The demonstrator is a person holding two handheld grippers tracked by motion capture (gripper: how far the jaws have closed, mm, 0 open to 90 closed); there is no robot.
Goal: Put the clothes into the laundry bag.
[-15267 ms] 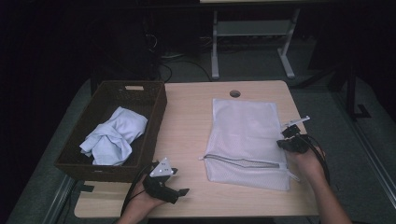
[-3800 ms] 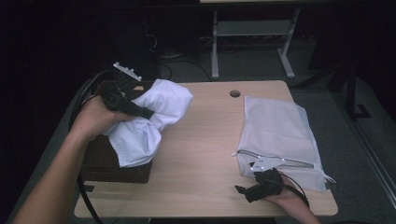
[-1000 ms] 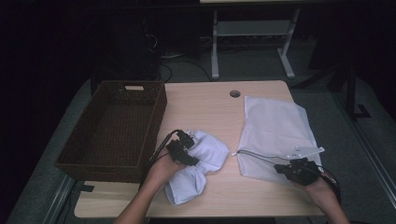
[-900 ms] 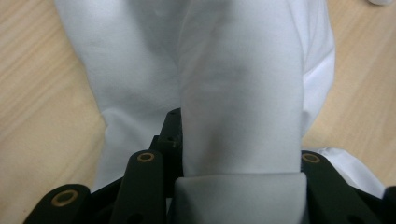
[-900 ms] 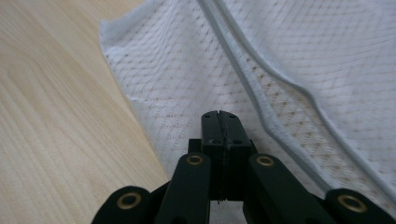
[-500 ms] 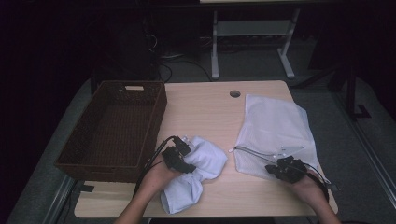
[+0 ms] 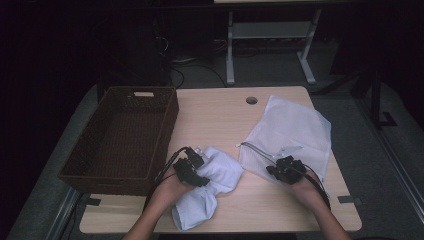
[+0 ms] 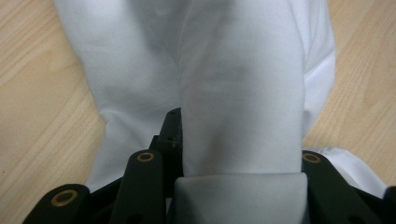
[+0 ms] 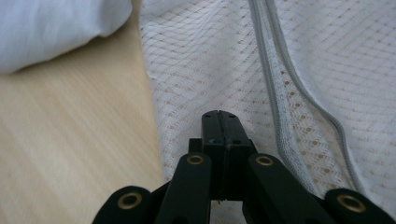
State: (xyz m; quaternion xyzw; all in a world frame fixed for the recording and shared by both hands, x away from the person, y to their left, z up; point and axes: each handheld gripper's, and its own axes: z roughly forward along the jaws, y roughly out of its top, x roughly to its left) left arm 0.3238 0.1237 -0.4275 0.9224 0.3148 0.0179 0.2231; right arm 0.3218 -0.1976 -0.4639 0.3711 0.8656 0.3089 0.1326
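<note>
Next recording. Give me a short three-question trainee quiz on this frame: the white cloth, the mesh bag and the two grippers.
1. True or false: the wicker basket has cloth in it.
2. What is the left gripper clamped on? A) white cloth B) zipper C) basket rim
3. What fastener runs along the mesh bag?

Key
1. False: the white cloth lies on the table.
2. A: a thick fold fills its jaws.
3. A grey zipper; the right gripper is shut on the mesh beside it.
</note>
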